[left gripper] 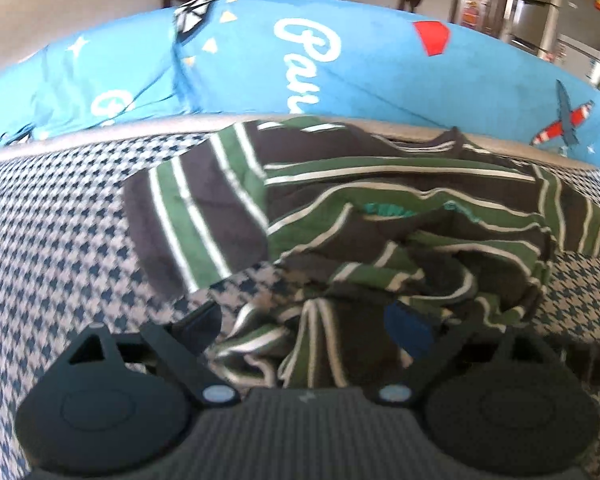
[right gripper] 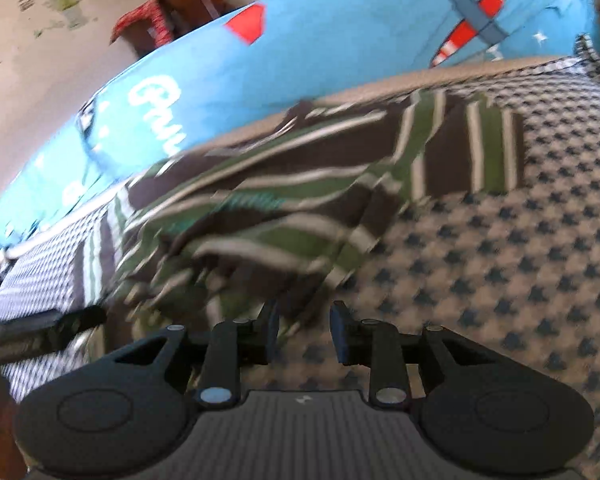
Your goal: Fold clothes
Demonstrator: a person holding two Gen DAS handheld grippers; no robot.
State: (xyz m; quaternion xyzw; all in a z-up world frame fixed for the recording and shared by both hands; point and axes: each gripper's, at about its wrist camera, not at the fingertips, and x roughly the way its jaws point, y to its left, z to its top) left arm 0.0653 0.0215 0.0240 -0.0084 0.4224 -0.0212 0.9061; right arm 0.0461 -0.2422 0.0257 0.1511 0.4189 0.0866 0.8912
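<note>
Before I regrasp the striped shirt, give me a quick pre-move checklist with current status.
1. Left gripper open over the cloth: ok.
2. Right gripper free of cloth, jaws slightly apart: ok.
3. Brown, green and white striped shirt flat: not ok, its near part is bunched.
4. Left sleeve spread on the blue-and-cream houndstooth cover: ok.
5. Hem edge located: cannot tell, blurred.

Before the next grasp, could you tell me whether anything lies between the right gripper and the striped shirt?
Nothing visible does: only bare checked cover lies between the right gripper, jaws apart and empty, and the striped shirt just ahead to its left.
</note>
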